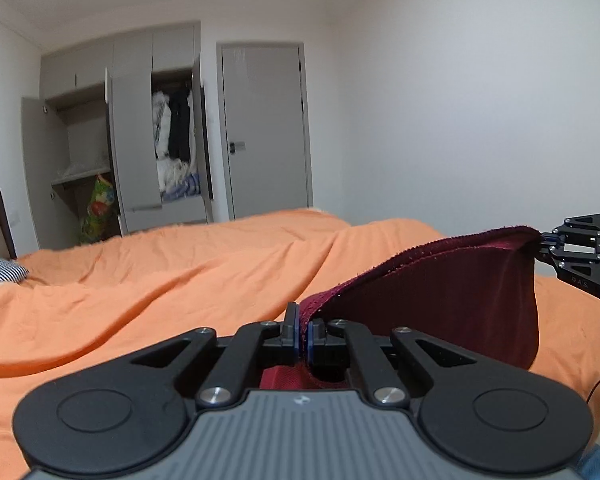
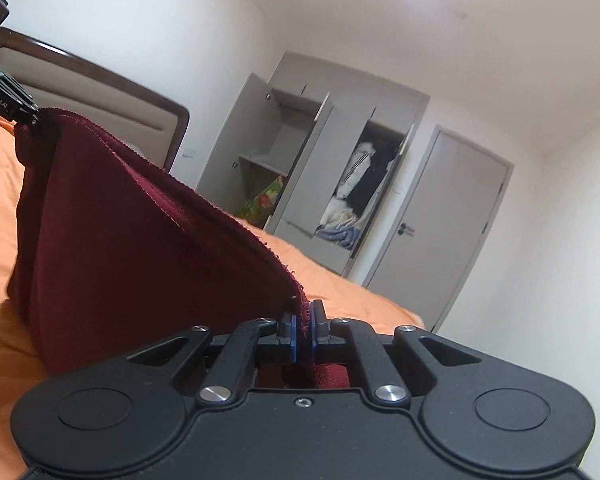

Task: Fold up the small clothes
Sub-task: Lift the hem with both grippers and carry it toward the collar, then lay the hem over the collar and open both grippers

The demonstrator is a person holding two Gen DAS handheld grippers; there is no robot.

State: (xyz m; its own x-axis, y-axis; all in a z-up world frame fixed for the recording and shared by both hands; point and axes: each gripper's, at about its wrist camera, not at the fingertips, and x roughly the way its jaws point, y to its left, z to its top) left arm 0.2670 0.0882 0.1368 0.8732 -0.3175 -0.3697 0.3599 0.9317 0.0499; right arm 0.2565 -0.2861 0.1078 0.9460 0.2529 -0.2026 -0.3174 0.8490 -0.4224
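Currently held: one maroon garment (image 1: 452, 292), small, knit-textured, with a rough edge along its top hem.

Left hand-held gripper (image 1: 302, 334): closed on one upper corner of the garment, cloth pinched between the blue pads. Right hand-held gripper (image 2: 303, 330): likewise clamped on the opposite upper corner; in the left wrist view it shows off to the right, at the far end of the hem.

Position of garment: stretched between the two hand-held grippers, top hem fairly taut, body hanging below and ahead of them over the orange bed cover (image 1: 172, 280). Whether the lower edge touches the bed cannot be told.

Surroundings: open wardrobe (image 1: 148, 136) and closed door (image 1: 266, 132) beyond the bed; headboard (image 2: 100, 80) behind the cloth in the right wrist view.

Step in hand, as judged: carrying the spread garment to lay it flat for a fold.

Handling notes: keep both grips level and the hem evenly tensioned so the cloth lands without wrinkles; lower the hanging edge first, then draw the hem across. Uneven heights would likely skew the fold line.
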